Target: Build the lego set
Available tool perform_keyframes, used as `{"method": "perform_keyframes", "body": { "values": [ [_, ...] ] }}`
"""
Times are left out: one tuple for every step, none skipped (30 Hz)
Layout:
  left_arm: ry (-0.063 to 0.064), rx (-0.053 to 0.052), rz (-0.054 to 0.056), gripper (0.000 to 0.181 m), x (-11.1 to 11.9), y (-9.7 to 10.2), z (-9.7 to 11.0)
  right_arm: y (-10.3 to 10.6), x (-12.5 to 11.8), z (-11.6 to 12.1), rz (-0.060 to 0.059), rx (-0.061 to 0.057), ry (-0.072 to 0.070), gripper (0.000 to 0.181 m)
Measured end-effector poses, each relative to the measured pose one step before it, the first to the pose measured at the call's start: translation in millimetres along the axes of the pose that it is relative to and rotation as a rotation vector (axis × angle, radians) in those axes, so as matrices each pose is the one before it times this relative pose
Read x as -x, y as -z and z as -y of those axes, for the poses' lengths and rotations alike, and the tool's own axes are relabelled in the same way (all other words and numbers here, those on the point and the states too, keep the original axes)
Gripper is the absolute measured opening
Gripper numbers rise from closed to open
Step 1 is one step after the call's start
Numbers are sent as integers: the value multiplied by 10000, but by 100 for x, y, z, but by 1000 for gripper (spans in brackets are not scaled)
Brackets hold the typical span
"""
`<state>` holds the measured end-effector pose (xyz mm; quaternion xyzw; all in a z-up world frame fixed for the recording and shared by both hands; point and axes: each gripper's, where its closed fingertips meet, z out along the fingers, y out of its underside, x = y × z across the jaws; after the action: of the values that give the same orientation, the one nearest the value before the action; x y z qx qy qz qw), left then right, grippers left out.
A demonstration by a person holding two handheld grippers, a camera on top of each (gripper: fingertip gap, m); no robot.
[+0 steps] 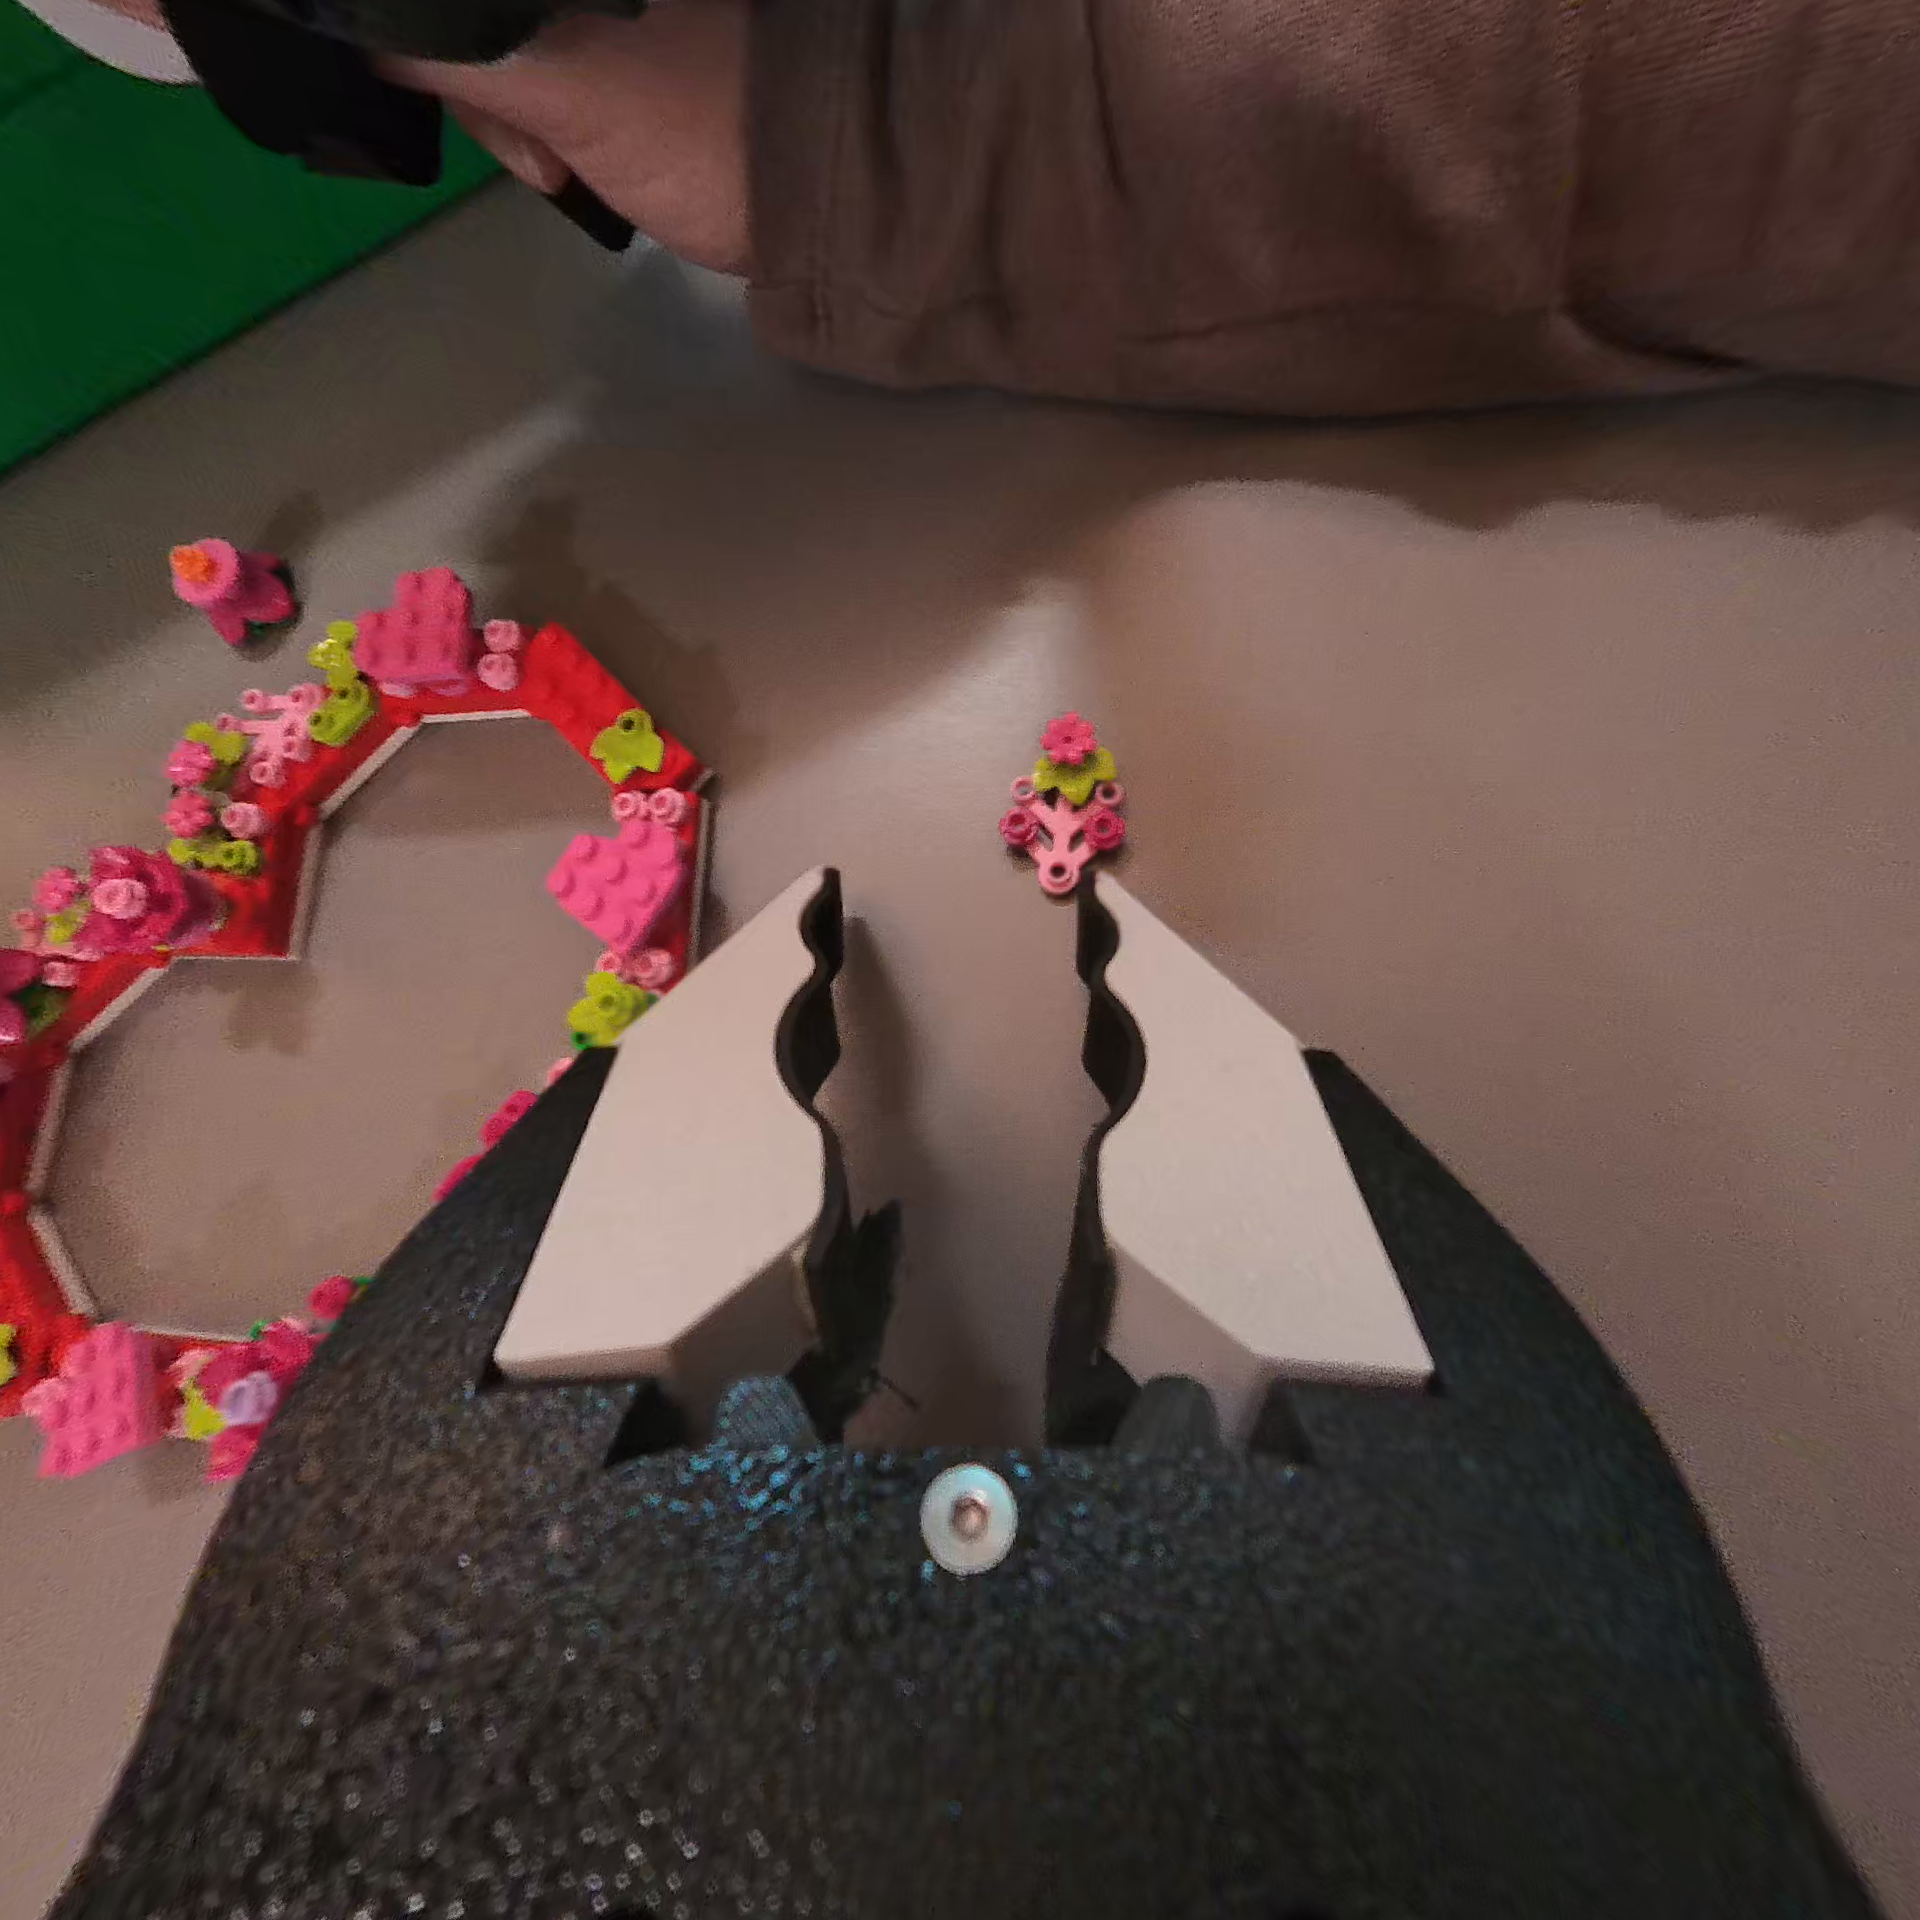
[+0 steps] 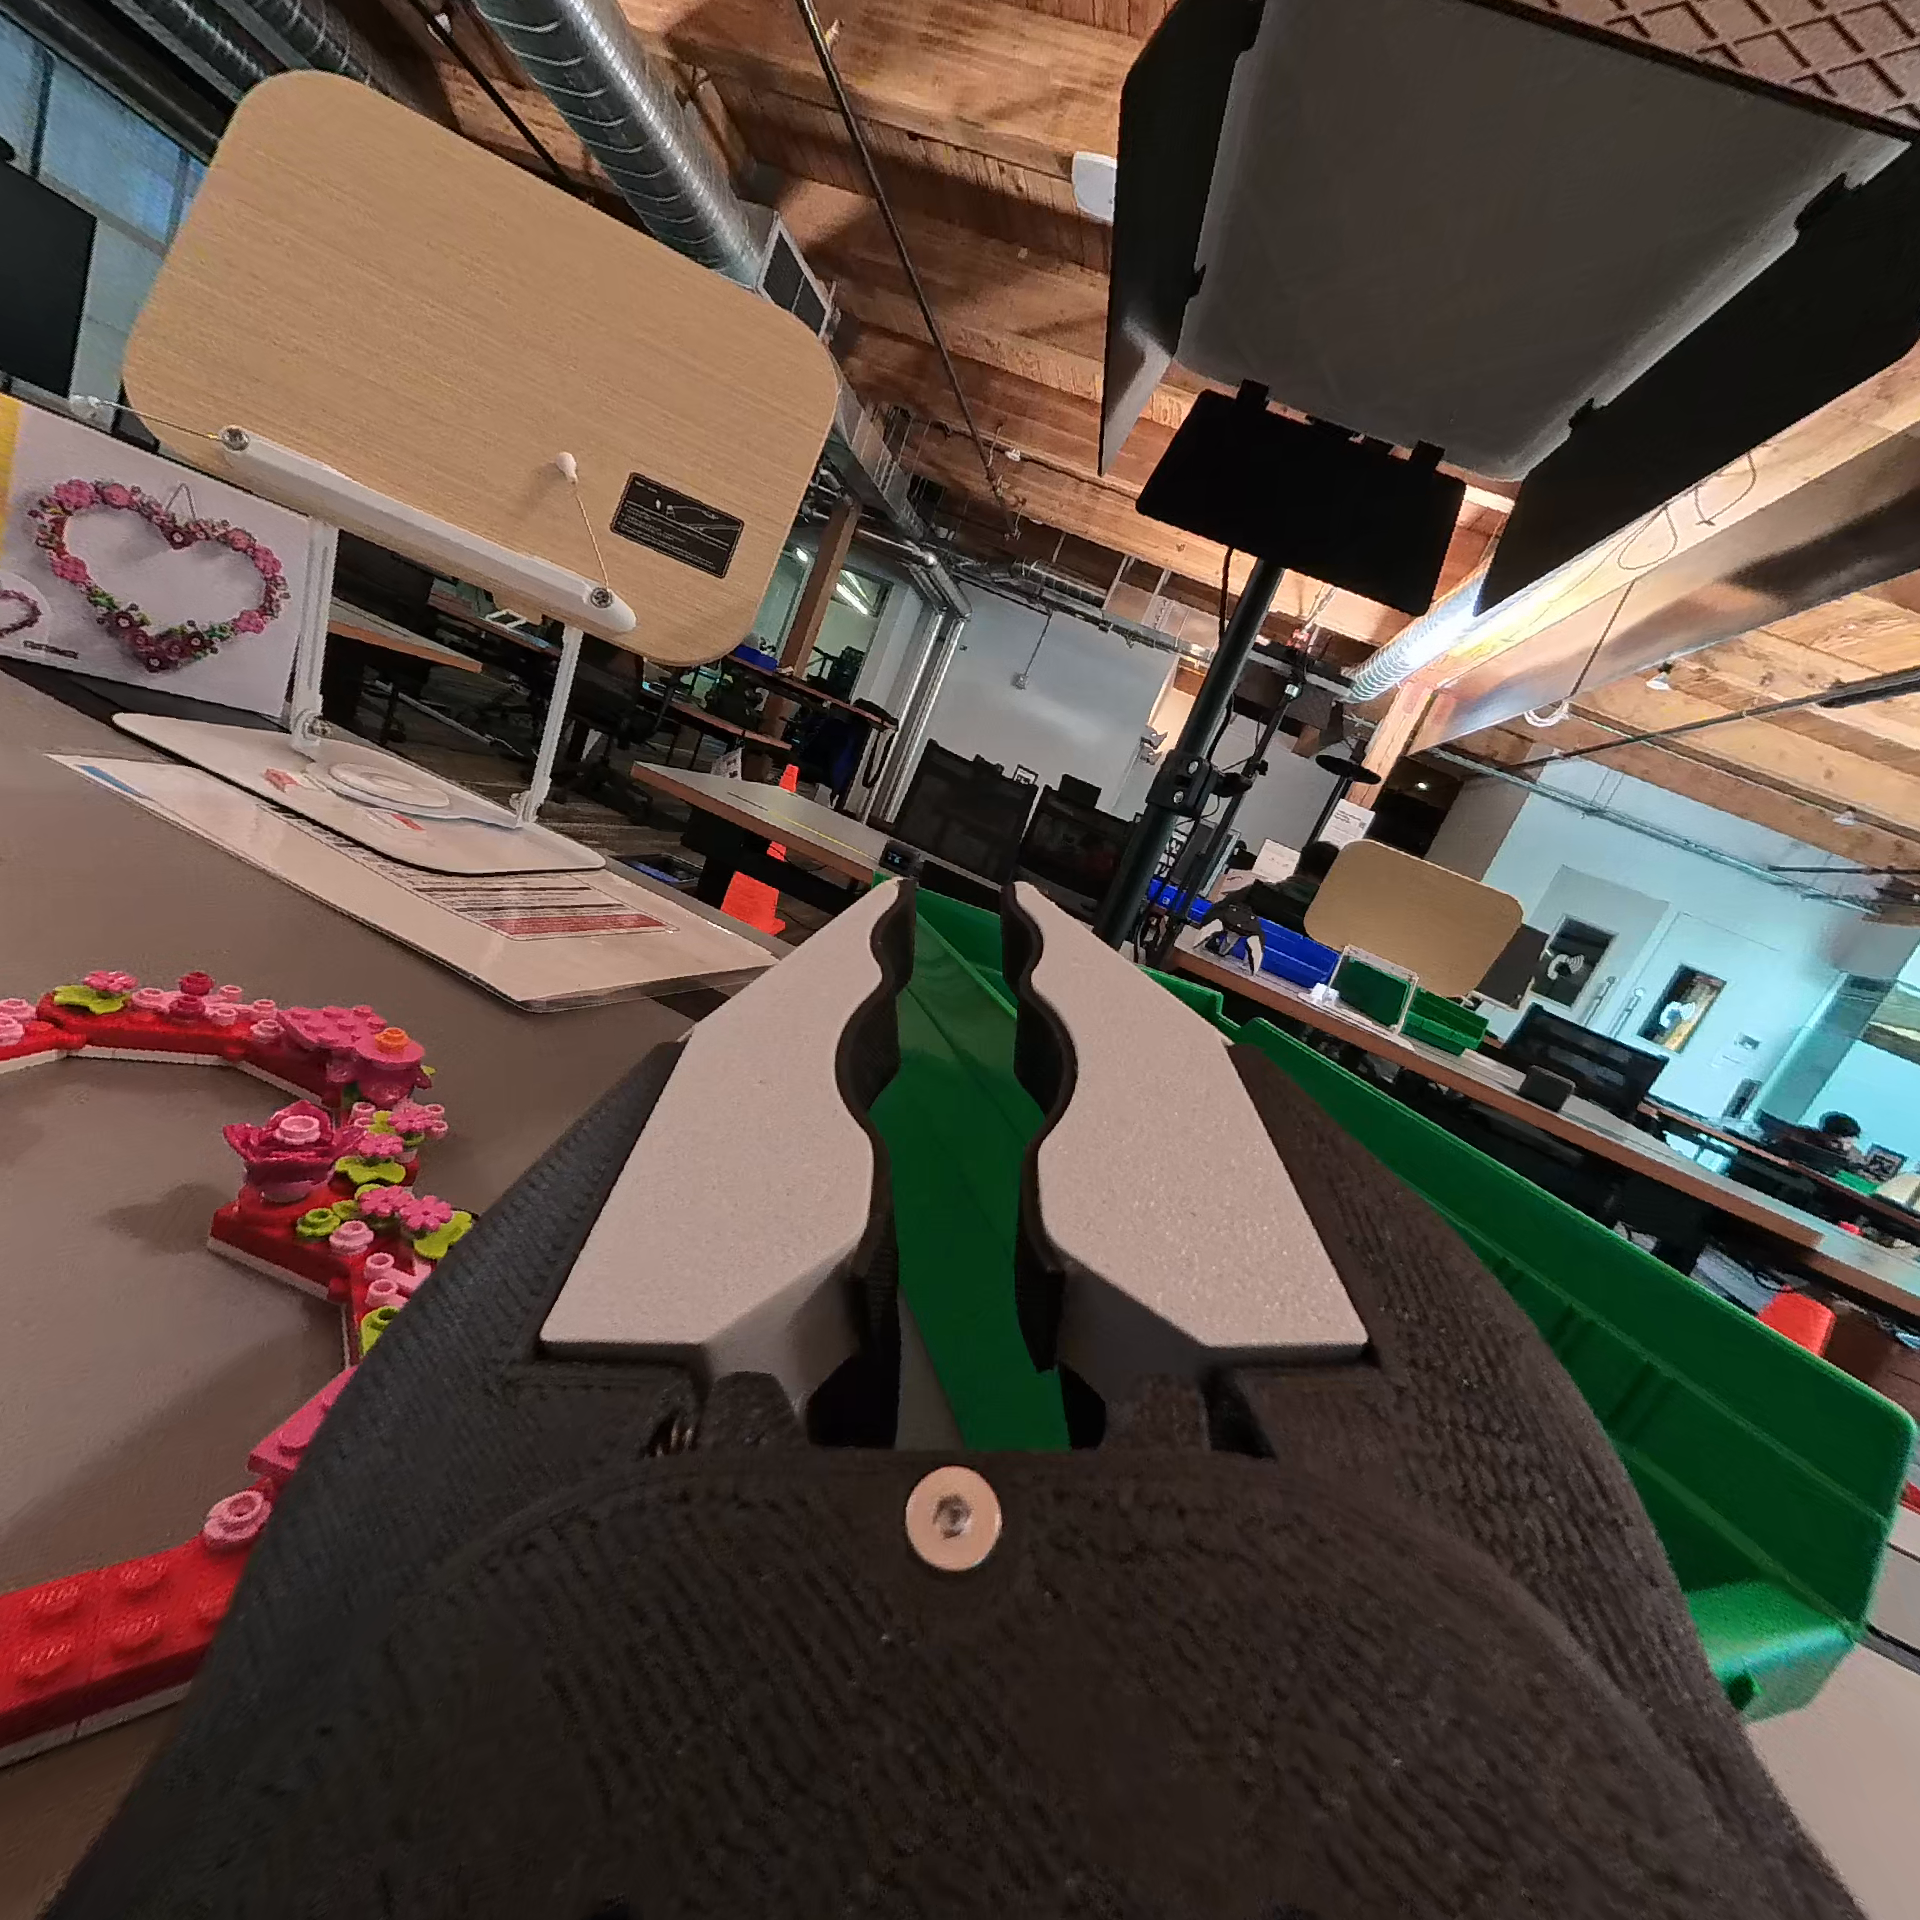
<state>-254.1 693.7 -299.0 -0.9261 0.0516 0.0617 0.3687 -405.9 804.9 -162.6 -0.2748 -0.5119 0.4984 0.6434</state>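
Observation:
A red heart-shaped lego frame (image 1: 301, 883) with pink hearts, pink flowers and lime leaves lies on the grey table at the left; it also shows in the right wrist view (image 2: 301, 1226). A small pink sprig with a flower and a lime leaf (image 1: 1065, 805) lies alone on the table, just beyond my left gripper's right fingertip. My left gripper (image 1: 961, 883) is open and empty, low over the table. A loose pink flower piece (image 1: 229, 587) lies beyond the frame. My right gripper (image 2: 956, 904) is open and empty, pointing along a green bin (image 2: 1558, 1299).
A person's sleeve (image 1: 1351, 208) and hand (image 1: 623, 135) rest on the table beyond the sprig. A green surface (image 1: 125, 249) is at far left. In the right wrist view, a wooden book stand (image 2: 468, 353), a box picture of the heart (image 2: 145, 561) and a lamp (image 2: 1455, 208) stand nearby. Some 25 cm of space lies between my two pairs of fingers. Between my right fingertips and the loose pink flower piece (image 1: 229, 587) there is roughly 12 cm.

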Motion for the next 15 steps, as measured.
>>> {"method": "perform_keyframes", "body": {
  "values": [
    [-124, 53, 197, 42, 495, -49, 53, -4, 10, -15, 7, 6, -14, 14],
    [-86, 10, 297, 38, 573, -81, 155, -15, 9, -14, 9, 3, -9, 14],
    [32, 6, 473, 34, 727, -70, 164, -17, 8, -10, 7, 2, 3, 14],
    [136, -2, 640, 31, 878, -2, 192, -18, 25, -10, 9, -1, 1, 14],
    [71, -148, 365, 27, 448, 155, 329, -37, 36, -15, 16, 5, 5, 15],
    [164, -309, 190, 26, 239, 341, 445, -15, 41, -17, 15, 8, 16, 15],
    [237, -385, 74, 24, 138, 459, 406, 3, 19, 15, 10, -9, 26, 14],
    [253, -358, -36, 23, 26, 490, 255, 1, 11, -3, 3, -1, 9, 14],
    [247, -258, -168, 22, -209, 491, 42, 5, -9, -11, -4, 8, 6, 14],
    [308, -150, -233, 20, -399, 434, -117, 15, -6, -11, -8, 6, 12, 14],
    [289, -104, -309, 23, -636, 317, -148, 20, -41, 5, -24, 2, 11, 14],
    [214, -62, -280, 29, -694, 162, -138, 18, -2, -14, -18, 14, 13, 14],
    [139, -80, 1, 47, -314, -14, -18, 13, -13, -23, -29, 29, 27, 15],
    [-14, -110, 121, 61, -126, -137, 114, 41, 6, 8, -19, 11, 25, 14],
    [-80, -16, 104, 70, -134, -277, 61, 55, 18, 23, -11, 3, 11, 14]
  ]
}}
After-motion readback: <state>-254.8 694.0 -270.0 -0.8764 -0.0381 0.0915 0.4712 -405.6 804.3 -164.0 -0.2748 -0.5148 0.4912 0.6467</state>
